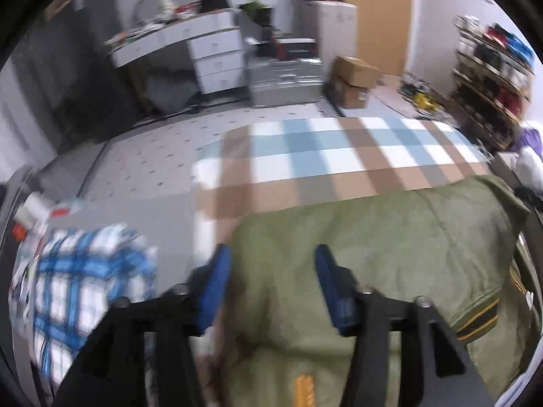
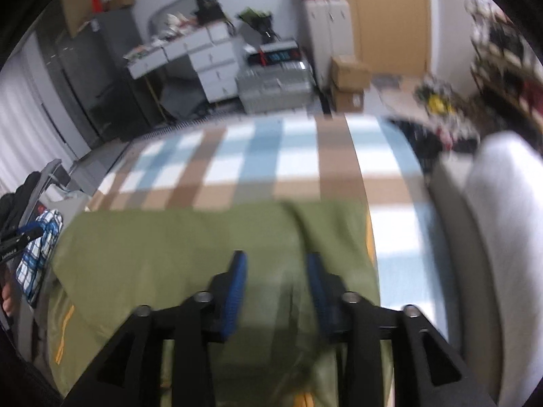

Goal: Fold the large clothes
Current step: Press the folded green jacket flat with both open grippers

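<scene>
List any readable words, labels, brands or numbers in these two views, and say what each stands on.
None can be read.
Left claw: small white print on its black body in the right wrist view, too small and blurred.
Cardboard boxes: a label patch, blurred.
Grey case on the floor and the dark unit on top of it: bluish marks, blurred.
Green jacket: orange and striped trim only, no lettering visible.
</scene>
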Available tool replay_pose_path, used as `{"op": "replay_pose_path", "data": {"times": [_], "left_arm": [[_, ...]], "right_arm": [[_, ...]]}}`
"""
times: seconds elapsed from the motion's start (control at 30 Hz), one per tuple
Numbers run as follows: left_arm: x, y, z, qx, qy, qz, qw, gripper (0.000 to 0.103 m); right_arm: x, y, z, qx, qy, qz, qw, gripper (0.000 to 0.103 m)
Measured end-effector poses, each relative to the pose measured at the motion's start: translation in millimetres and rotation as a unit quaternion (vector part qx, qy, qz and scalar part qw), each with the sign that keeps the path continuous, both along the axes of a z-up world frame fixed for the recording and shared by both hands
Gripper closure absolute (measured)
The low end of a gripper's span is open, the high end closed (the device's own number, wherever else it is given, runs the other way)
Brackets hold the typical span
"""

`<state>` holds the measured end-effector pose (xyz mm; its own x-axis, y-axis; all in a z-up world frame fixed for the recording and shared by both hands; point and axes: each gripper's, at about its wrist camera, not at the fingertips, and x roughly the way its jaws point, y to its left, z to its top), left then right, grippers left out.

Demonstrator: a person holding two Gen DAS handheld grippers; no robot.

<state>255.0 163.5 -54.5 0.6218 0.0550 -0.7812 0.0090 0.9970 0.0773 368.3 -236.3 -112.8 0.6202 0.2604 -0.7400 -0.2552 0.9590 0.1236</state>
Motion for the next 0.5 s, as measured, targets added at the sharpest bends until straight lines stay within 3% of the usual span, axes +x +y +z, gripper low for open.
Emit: {"op": "replay_pose_path", "data": {"times": [0.1, 0.17, 0.23, 0.3, 0.4, 0.43, 0.5], "left_arm": [[29.2, -14.3, -41.2, -0.007, 0.059, -0.035, 0.9976, 0.055], [45.4, -11.7, -78.4, -0.026, 0.11, -0.03, 0.9932, 0.055], [43.2, -1.4, -88.8, -0.059, 0.09, -0.02, 0.994, 0.053], [39.3, 5.9, -89.9, -0.085, 0.077, -0.016, 0.9933, 0.053], [30.2, 8.3, -91.9, -0.086, 0.05, -0.02, 0.9949, 0.053], [27.9, 8.8, -91.9, -0.088, 0.043, -0.017, 0.9951, 0.053], [23.4, 11.4, -92.7, -0.101, 0.028, -0.004, 0.9944, 0.053]], "right_arm": [[26.1, 17.3, -7.0, -0.085, 0.004, -0.004, 0.996, 0.058], [49.0, 17.8, -38.9, -0.146, 0.057, -0.018, 0.988, 0.058], [62.7, 11.1, -71.8, -0.139, 0.117, -0.002, 0.983, 0.06], [62.2, 7.5, -79.9, -0.126, 0.107, 0.007, 0.986, 0.059], [62.0, 16.3, -73.4, -0.152, 0.111, -0.006, 0.982, 0.059], [59.2, 22.9, -63.8, -0.154, 0.106, -0.015, 0.982, 0.064], [45.9, 37.6, -40.1, -0.121, 0.075, -0.017, 0.99, 0.06]]}}
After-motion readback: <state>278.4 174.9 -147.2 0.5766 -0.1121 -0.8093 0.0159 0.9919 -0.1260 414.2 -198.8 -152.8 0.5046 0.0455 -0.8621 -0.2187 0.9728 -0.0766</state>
